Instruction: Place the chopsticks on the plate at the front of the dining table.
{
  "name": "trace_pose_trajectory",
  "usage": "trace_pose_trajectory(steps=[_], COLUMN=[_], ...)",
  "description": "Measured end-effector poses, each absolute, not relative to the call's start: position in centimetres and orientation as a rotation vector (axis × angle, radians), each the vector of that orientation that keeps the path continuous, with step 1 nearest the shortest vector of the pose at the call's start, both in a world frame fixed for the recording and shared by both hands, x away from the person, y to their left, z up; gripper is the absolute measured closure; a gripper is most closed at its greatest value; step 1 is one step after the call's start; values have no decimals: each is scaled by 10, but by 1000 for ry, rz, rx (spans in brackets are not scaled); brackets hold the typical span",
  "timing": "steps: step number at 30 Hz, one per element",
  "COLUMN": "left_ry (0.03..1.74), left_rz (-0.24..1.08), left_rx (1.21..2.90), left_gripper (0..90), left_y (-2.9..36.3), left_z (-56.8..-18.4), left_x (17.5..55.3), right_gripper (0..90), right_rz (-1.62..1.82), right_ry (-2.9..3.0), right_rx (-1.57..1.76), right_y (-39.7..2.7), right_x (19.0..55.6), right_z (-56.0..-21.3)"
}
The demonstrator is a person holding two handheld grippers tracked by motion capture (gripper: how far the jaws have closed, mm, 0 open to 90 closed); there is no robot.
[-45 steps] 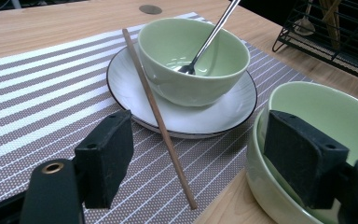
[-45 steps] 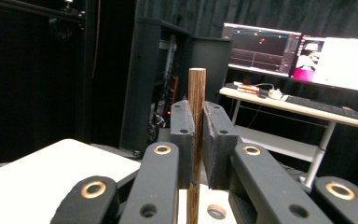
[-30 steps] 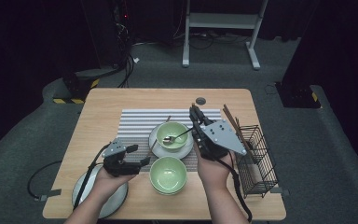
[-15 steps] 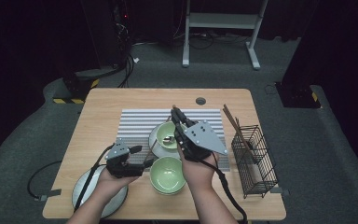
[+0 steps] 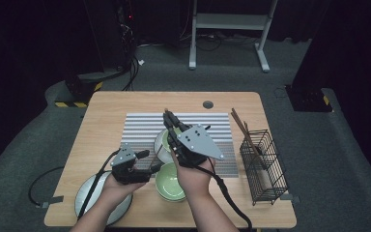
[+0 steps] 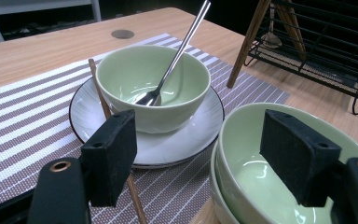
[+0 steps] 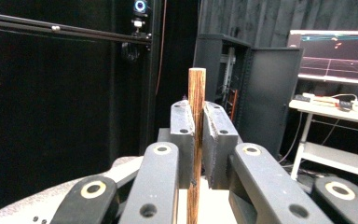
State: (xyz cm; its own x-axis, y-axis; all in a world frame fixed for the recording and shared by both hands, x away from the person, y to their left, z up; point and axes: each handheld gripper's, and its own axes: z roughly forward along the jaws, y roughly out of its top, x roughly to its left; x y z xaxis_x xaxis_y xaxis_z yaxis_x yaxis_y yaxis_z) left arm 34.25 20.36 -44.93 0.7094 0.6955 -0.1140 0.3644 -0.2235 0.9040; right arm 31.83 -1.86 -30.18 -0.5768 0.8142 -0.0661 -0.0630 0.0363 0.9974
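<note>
- Chopstick, brown wood, slender (image 7: pixel 196 140): pinched upright between the two black jaws of the right gripper (image 7: pixel 196 122); its blunt top stands above the jaw tips in the right gripper view.
- Right gripper (image 5: pixel 175 126) in the high view: held over the striped mat, above the far bowl, grey three-cornered plate on top.
- Lower part of the chopstick (image 6: pixel 114 133) in the left gripper view: slants down past the rim of the white plate (image 6: pixel 186 140) onto the mat.
- Left gripper (image 6: pixel 200 158): jaws spread wide, nothing between them; one pad hangs over the near pale green bowl (image 6: pixel 242 168), the other over the mat by the plate's edge.
- Near bowl sits nested in another bowl of the same kind.
- Far pale green bowl (image 6: pixel 149 86) stands on the white plate; a metal spoon (image 6: pixel 175 56) leans inside it, handle up over the rim.
- Grey-and-white striped placemat (image 5: pixel 140 123) lies on the light wooden table (image 5: pixel 106 111).
- Black wire basket (image 5: pixel 263 164) at the table's right, brown sticks leaning in it.
- Grey round plate (image 5: pixel 84 195) under the left forearm, near the table's front edge.
</note>
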Motion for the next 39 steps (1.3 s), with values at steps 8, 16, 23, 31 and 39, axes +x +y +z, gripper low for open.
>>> trace_pose_trajectory(steps=[8, 16, 23, 31, 39], left_ry=[806, 792, 778, 759, 742], left_rz=[384, 403, 442, 472, 496], left_rx=[1817, 1782, 1773, 1756, 1751], left_gripper=[346, 438, 568, 667, 761], left_y=[202, 198, 196, 195, 195], left_z=[-448, -445, -445, -443, -442], left_x=[340, 339, 338, 335, 333], right_gripper=[836, 836, 836, 836, 836], right_rz=[1648, 1673, 1712, 1737, 1752], right_ry=[1642, 1668, 1679, 1689, 1690], right_rx=[760, 748, 749, 749, 748], right_y=[-8, 1, 7, 12, 14], right_x=[315, 312, 309, 307, 305], right_z=[-302, -306, -308, -308, -308])
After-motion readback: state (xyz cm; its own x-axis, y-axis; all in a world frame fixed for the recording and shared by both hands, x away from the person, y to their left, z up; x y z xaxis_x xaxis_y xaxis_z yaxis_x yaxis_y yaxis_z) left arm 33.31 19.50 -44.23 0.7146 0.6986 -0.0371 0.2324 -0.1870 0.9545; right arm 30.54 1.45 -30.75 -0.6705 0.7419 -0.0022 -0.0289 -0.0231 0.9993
